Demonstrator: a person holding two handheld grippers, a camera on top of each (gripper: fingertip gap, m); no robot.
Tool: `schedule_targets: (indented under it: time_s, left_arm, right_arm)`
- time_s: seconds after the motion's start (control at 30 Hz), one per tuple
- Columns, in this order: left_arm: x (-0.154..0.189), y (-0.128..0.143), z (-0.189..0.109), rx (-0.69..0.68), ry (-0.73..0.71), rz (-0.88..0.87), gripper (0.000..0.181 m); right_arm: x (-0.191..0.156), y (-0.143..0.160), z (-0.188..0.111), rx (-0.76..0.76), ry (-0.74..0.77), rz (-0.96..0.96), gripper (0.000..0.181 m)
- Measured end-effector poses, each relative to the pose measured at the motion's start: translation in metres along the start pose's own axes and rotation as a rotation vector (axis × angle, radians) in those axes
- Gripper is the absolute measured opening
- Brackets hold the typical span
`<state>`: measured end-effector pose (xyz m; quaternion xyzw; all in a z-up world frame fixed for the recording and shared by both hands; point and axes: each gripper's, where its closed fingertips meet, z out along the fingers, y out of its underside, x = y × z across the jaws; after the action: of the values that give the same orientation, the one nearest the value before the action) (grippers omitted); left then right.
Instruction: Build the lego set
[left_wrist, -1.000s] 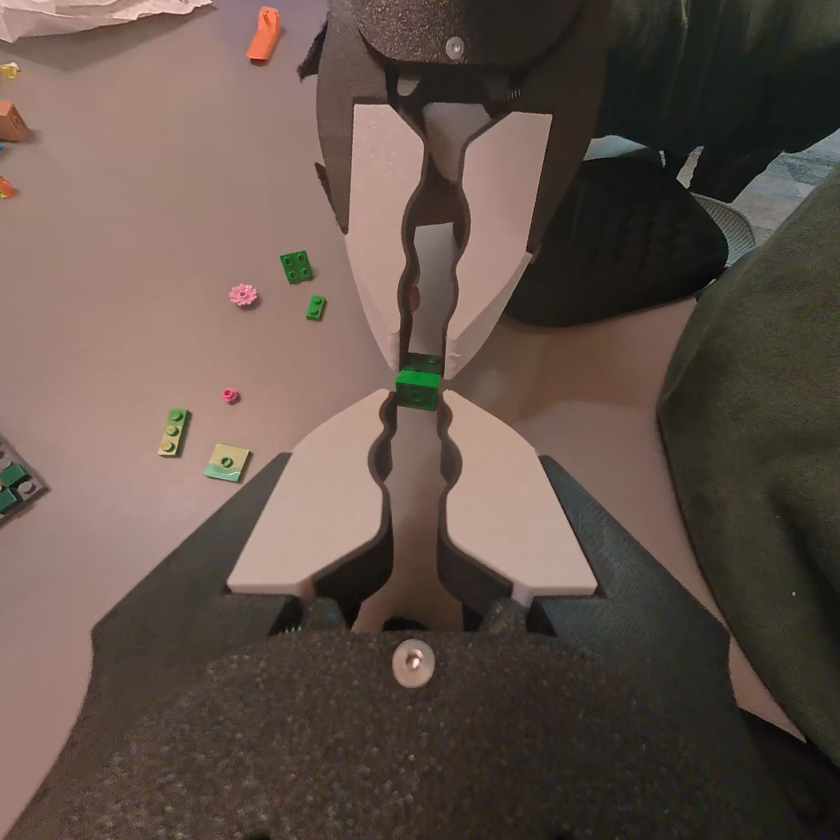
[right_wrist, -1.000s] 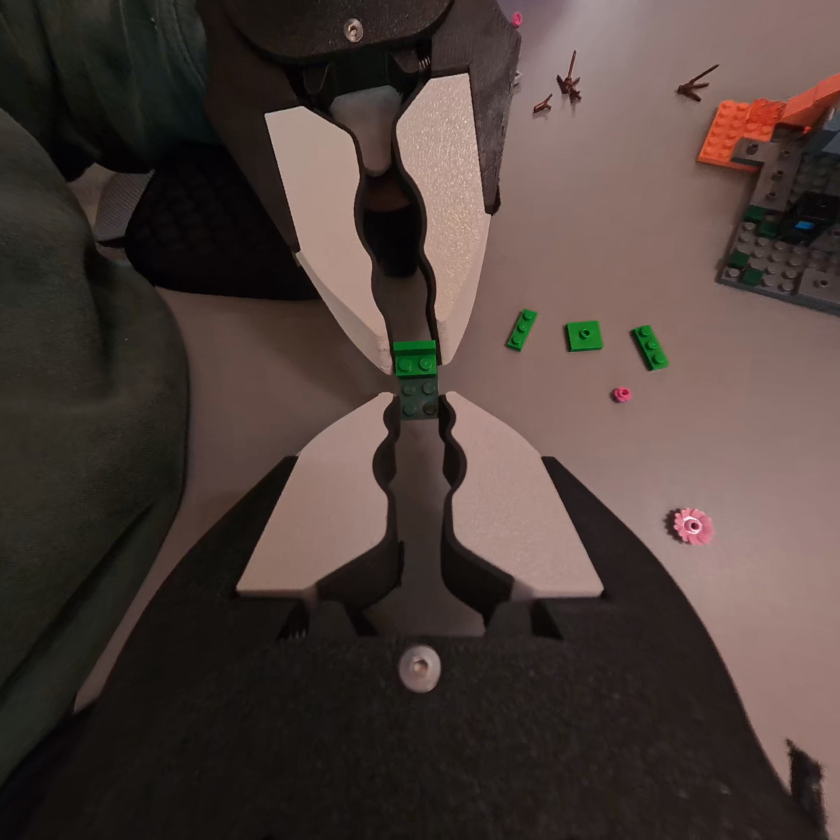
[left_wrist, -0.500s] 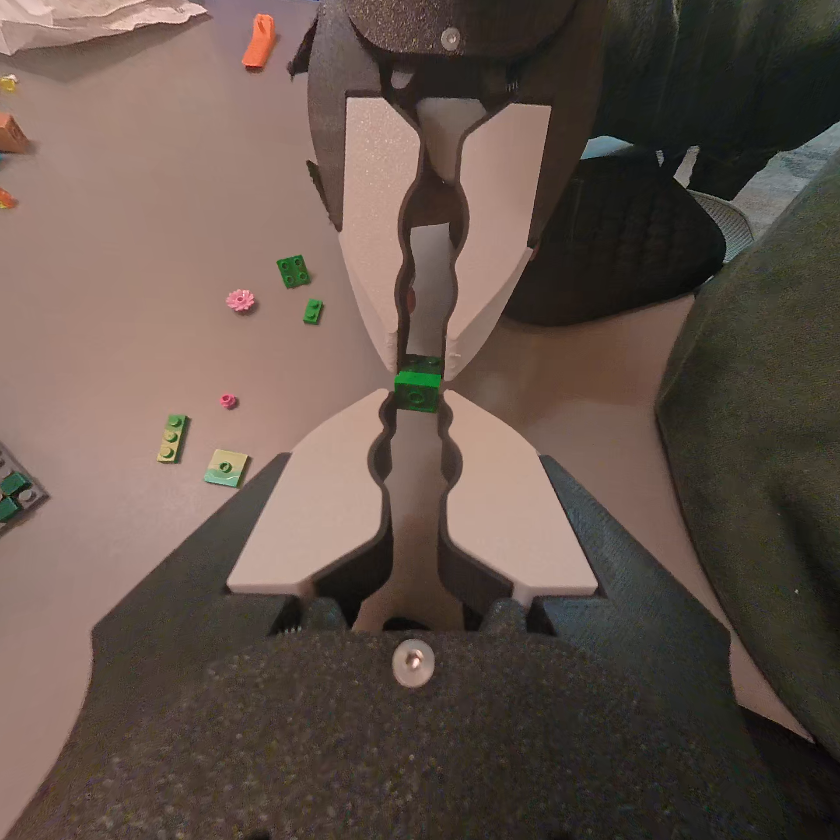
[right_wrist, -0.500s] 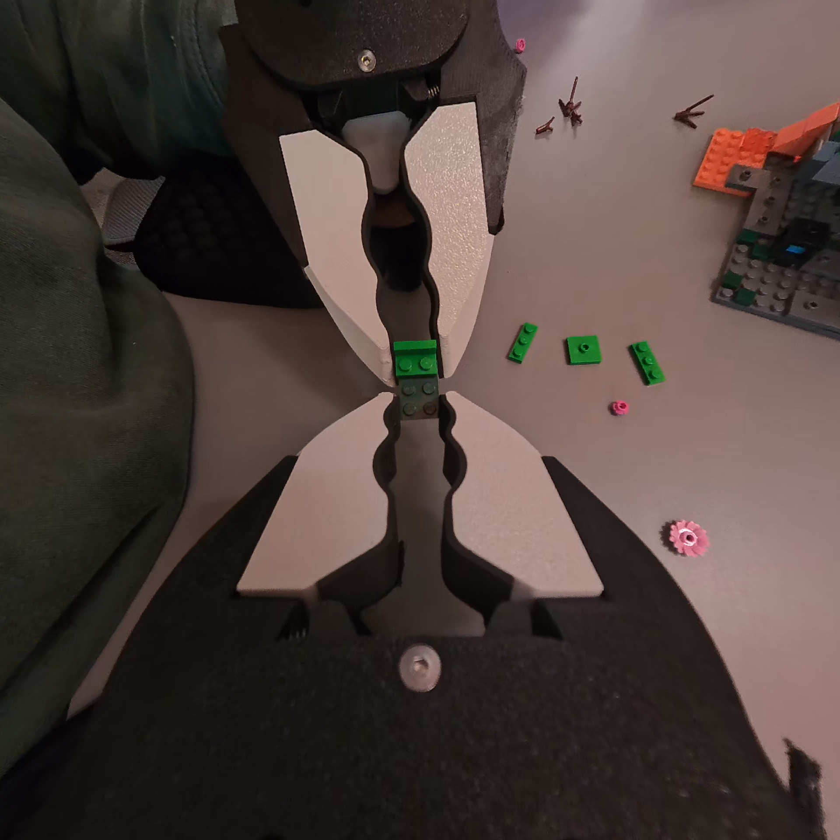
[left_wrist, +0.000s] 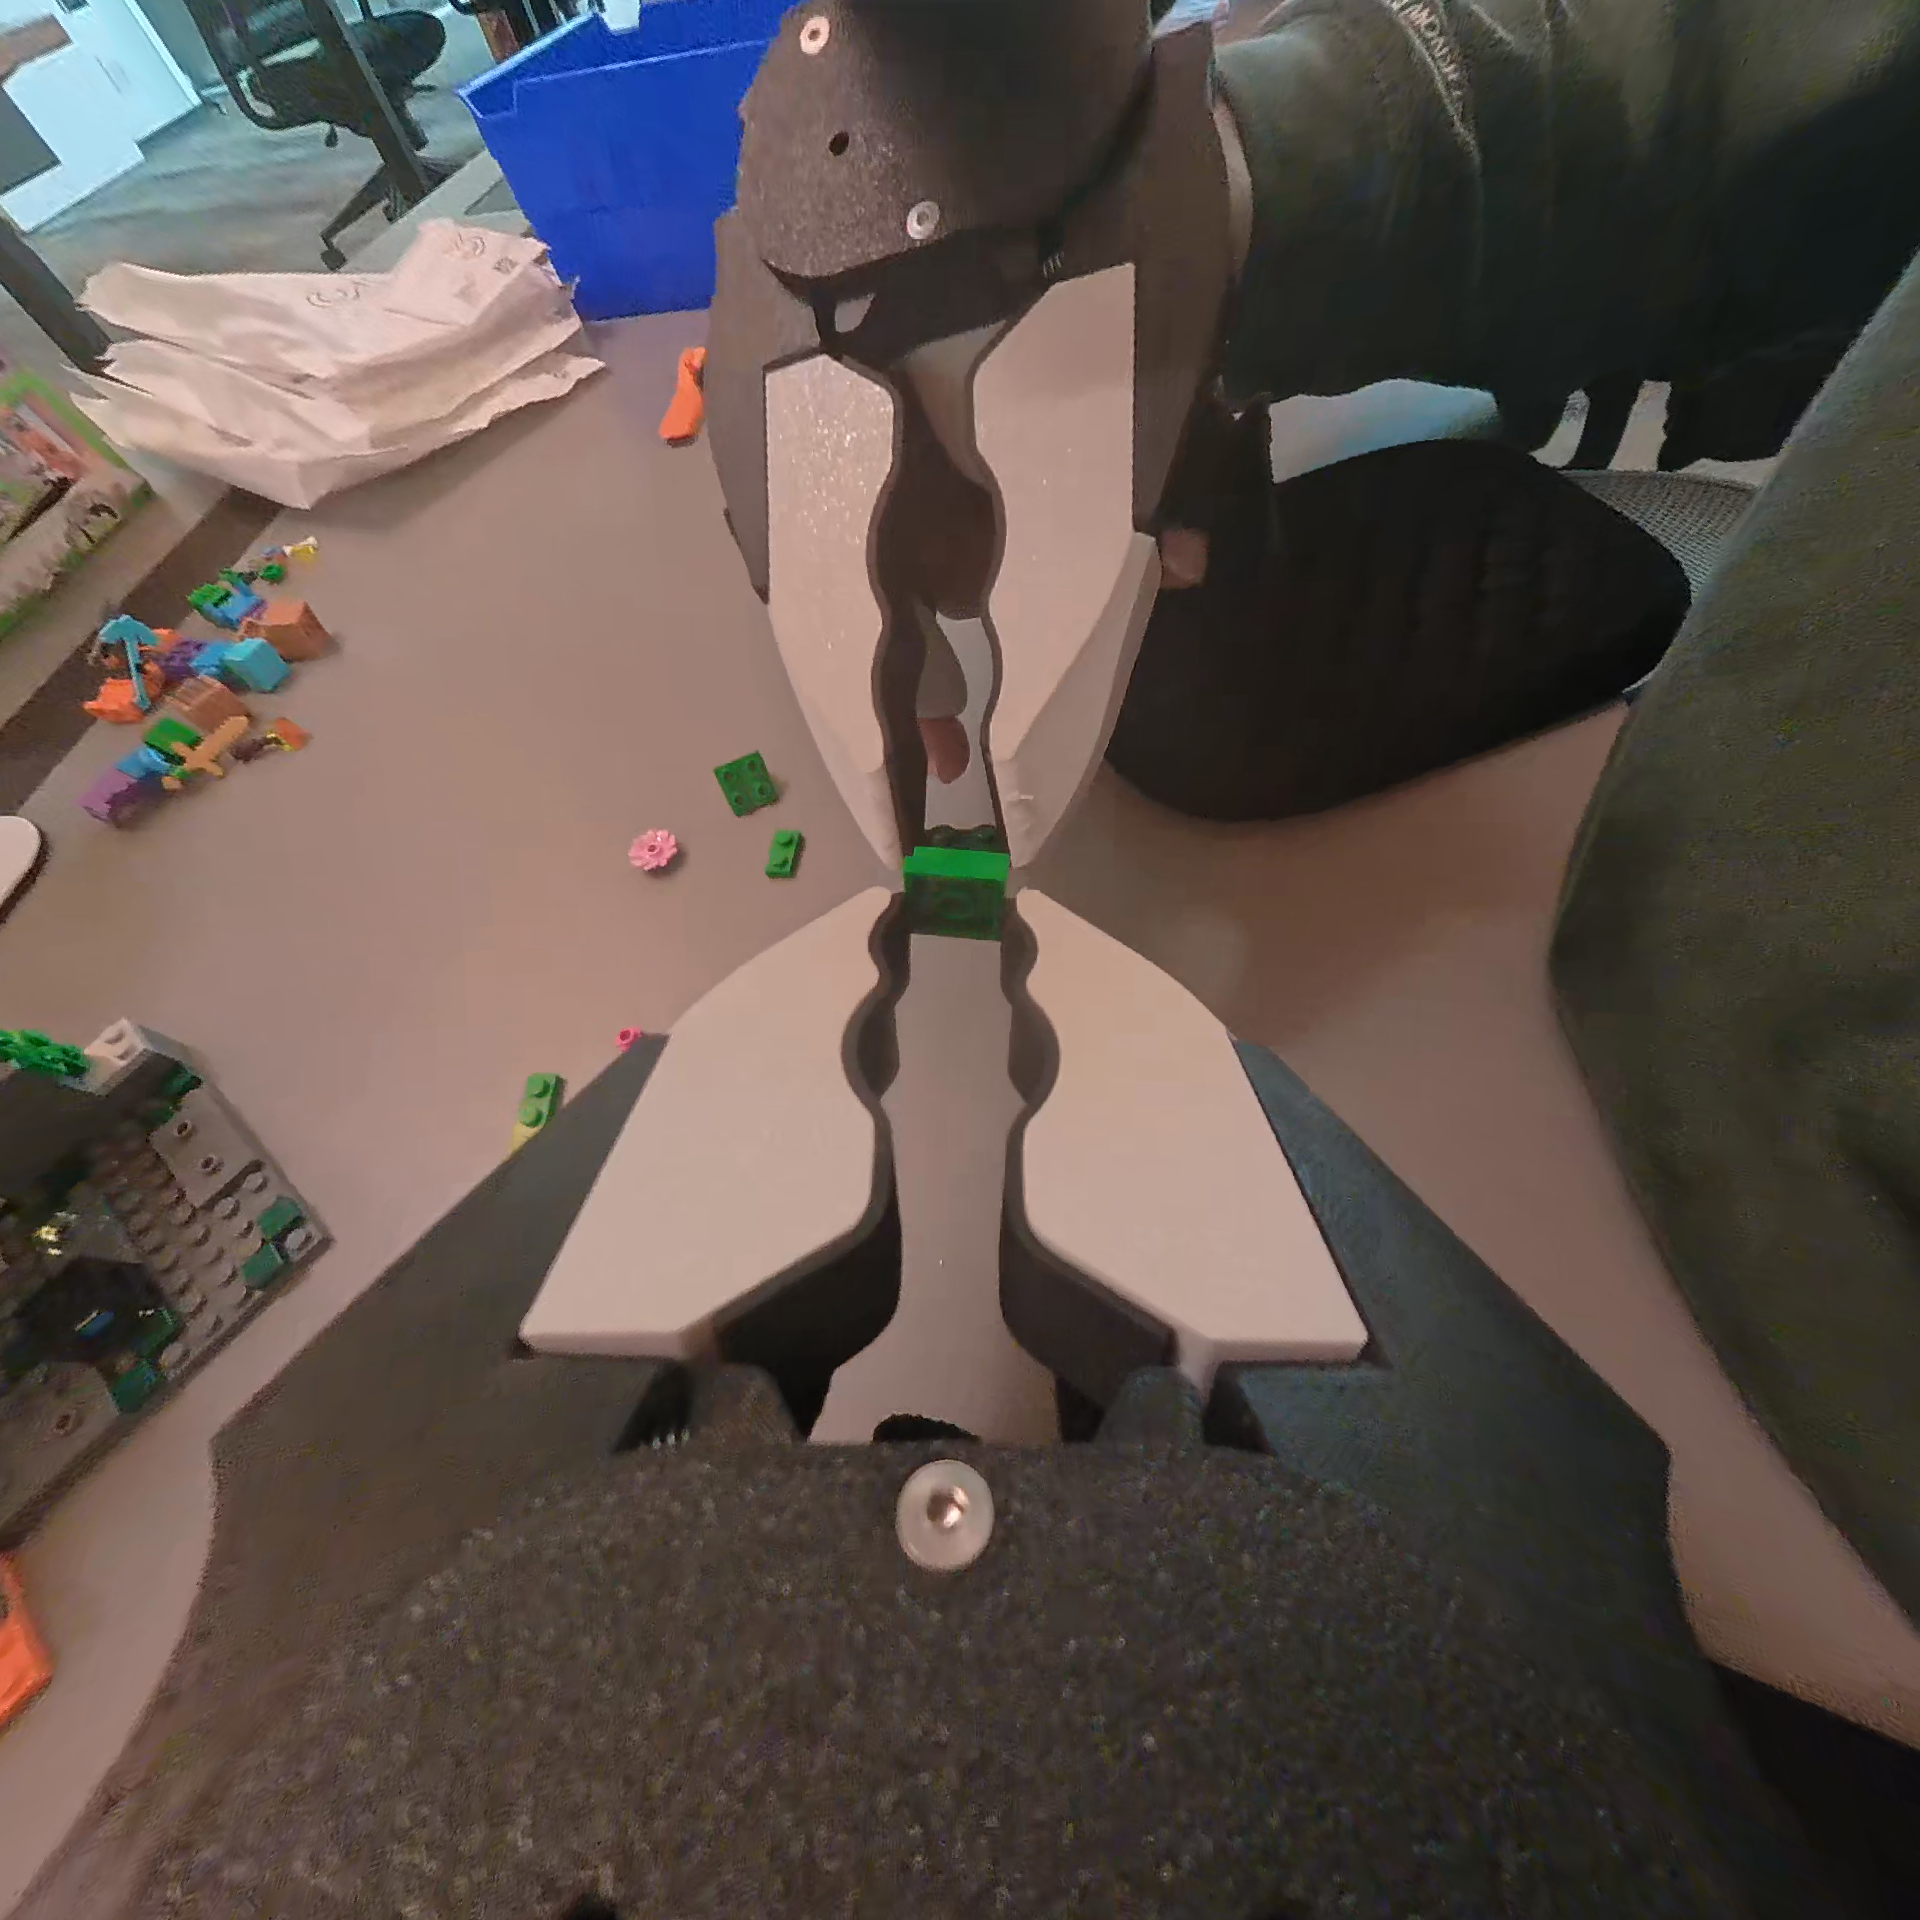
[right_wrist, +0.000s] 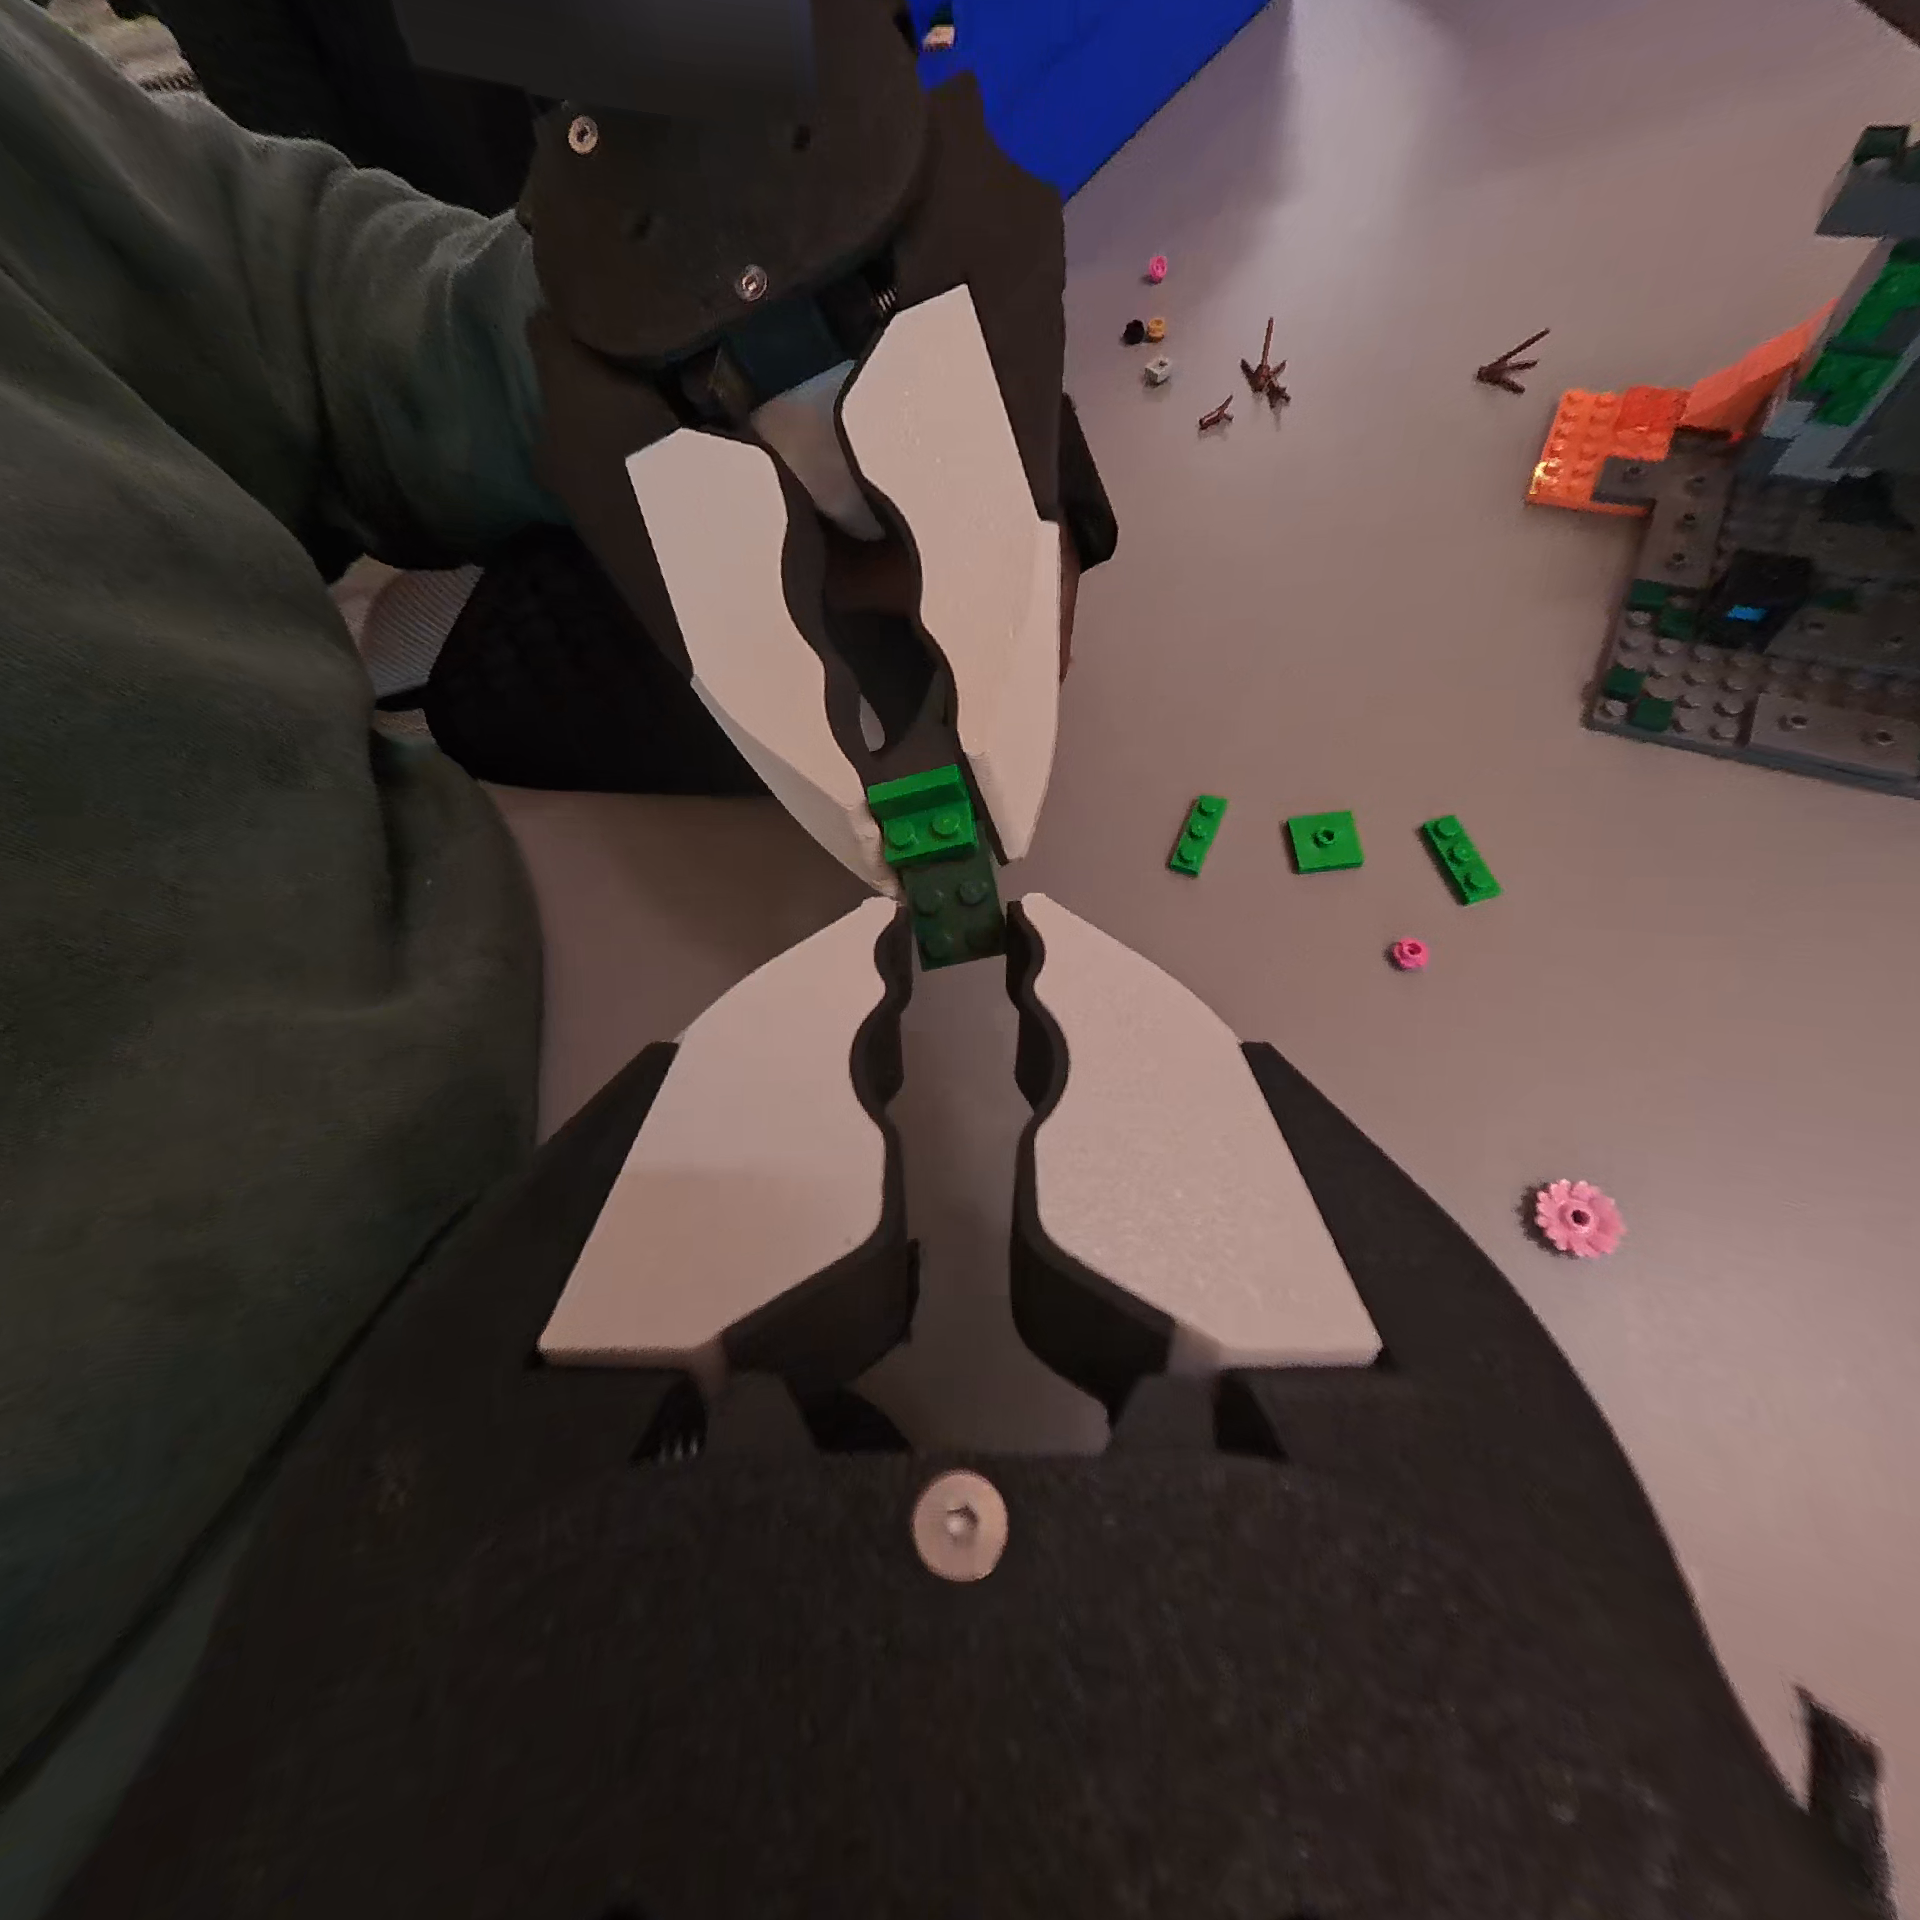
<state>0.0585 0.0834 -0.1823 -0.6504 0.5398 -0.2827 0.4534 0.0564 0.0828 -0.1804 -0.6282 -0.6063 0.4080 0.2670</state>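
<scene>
My two grippers meet tip to tip above the grey table. My left gripper is shut on a bright green brick. In the right wrist view it comes in from the top, tilted, and its bright green brick shows too. My right gripper is shut on a dark green plate. In the left wrist view only the edge of that plate shows behind the bright brick. The two pieces touch and overlap.
Loose green plates, a pink stud and a pink flower lie to the right. The partly built grey model stands beyond them. White paper bags, a blue bin and a brick pile are far left. My two grippers' fingertips are within a few centimetres of each other.
Both grippers have tilted, so more of the room and table shows. The left gripper now leans in the right wrist view. Both stay shut with the green pieces together.
</scene>
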Motion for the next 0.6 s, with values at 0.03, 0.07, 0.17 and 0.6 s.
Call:
schedule_targets:
  time_s: [0.03, 0.07, 0.17, 0.6]
  left_arm:
    - [0.000, 0.000, 0.000, -0.004, 0.002, 0.001, 0.016]
    - [0.001, 0.001, 0.000, -0.010, 0.001, 0.000, 0.016]
    - [0.002, 0.006, 0.002, -0.039, 0.005, -0.001, 0.016]
    - [0.000, 0.008, 0.001, -0.049, -0.036, 0.058, 0.016]
  right_arm:
    - [0.000, 0.000, 0.000, -0.013, 0.009, -0.011, 0.016]
    - [0.000, 0.001, 0.001, -0.028, 0.025, -0.026, 0.016]
    - [0.001, 0.005, 0.002, -0.100, 0.071, -0.077, 0.016]
    - [0.001, 0.001, 0.002, -0.201, 0.174, -0.201, 0.016]
